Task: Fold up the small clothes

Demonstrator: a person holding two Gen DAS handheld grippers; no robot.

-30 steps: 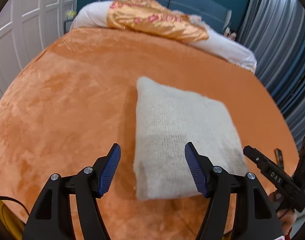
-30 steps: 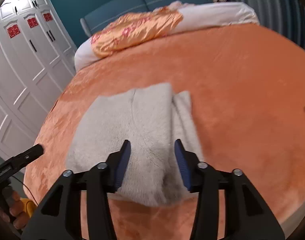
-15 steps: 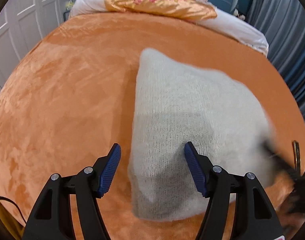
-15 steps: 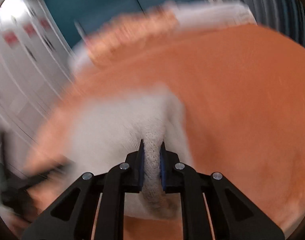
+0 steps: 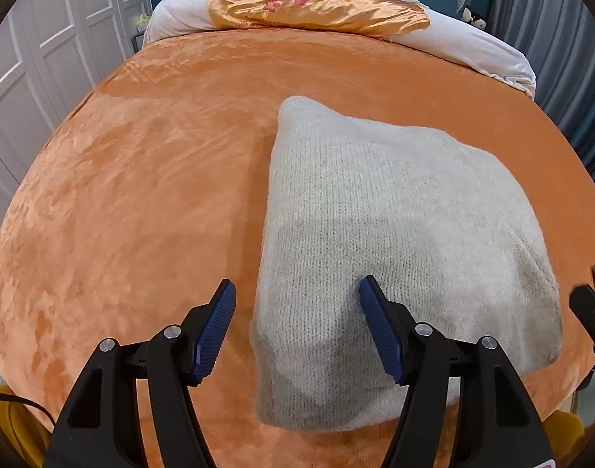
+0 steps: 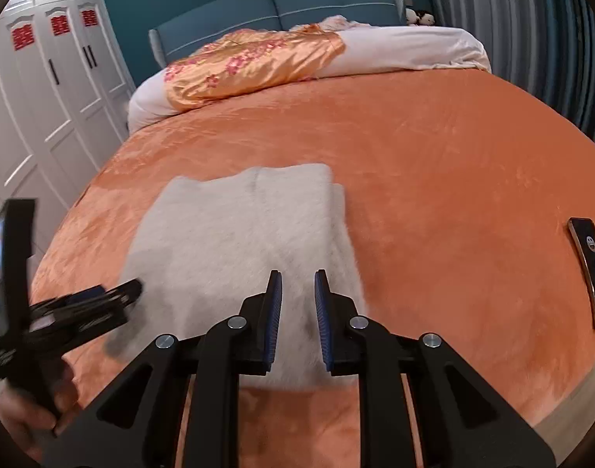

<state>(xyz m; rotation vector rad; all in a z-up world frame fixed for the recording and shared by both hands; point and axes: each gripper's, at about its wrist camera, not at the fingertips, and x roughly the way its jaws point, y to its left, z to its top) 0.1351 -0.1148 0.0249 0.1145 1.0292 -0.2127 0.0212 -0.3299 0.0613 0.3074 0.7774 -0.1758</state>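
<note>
The ribbed blue pads of the right tongs are held a narrow gap apart over the near edge of the fuzzy cream knit garment, apparently released from the fold pinched half a second ago. The left tongs are spread wide, one pad over the knit. The garment is laid folded, roughly rectangular, on the plush orange bed.

orange bedspread, floral quilt (by the headboard), phone, white wardrobe.
</note>
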